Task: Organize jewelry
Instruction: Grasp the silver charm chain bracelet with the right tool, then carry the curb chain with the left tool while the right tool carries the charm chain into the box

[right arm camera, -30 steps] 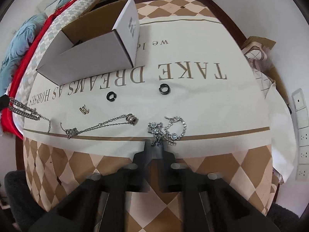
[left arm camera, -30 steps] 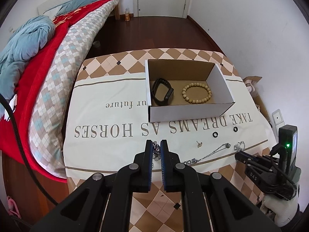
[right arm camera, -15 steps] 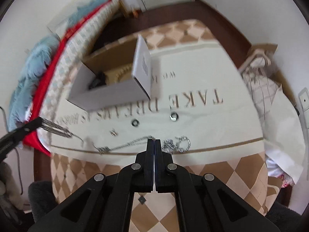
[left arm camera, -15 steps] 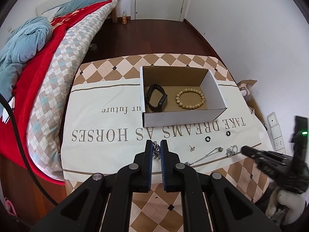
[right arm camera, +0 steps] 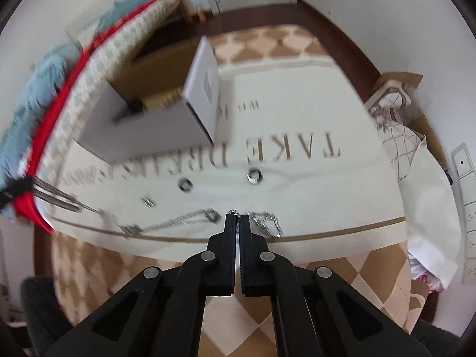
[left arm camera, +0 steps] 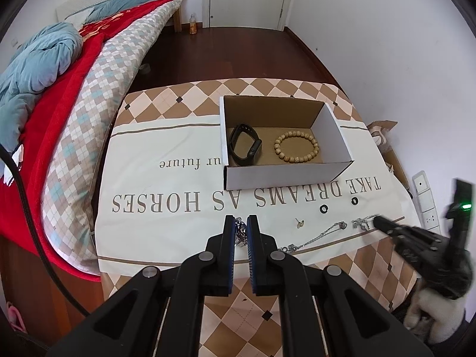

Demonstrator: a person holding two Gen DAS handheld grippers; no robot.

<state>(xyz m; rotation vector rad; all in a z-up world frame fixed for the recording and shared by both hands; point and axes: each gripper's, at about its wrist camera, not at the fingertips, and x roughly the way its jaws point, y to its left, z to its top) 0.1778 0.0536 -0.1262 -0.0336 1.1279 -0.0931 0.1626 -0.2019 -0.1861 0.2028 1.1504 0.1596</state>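
Note:
An open white cardboard box [left arm camera: 285,175] on the table holds a black watch [left arm camera: 245,148] and a wooden bead bracelet [left arm camera: 297,150]. My left gripper [left arm camera: 241,226] is shut on a silver chain [left arm camera: 239,232], held above the cloth in front of the box. My right gripper [right arm camera: 237,218] is shut on a silver crystal bracelet [right arm camera: 266,221], which hangs off its tips; it also shows in the left wrist view [left arm camera: 361,223]. On the cloth lie a thin necklace with a ring pendant [left arm camera: 321,235], a small earring [left arm camera: 299,223] and two black rings [left arm camera: 324,208].
A cream cloth with printed words [left arm camera: 166,202] covers the checked table. A bed with red and blue bedding [left arm camera: 59,89] runs along the left. Wall sockets [left arm camera: 422,184] and a carton [left arm camera: 383,136] are at the right.
Both grippers have risen and drawn back from the table. My right gripper closed on the crystal bracelet and lifted its end. The left gripper still holds its chain.

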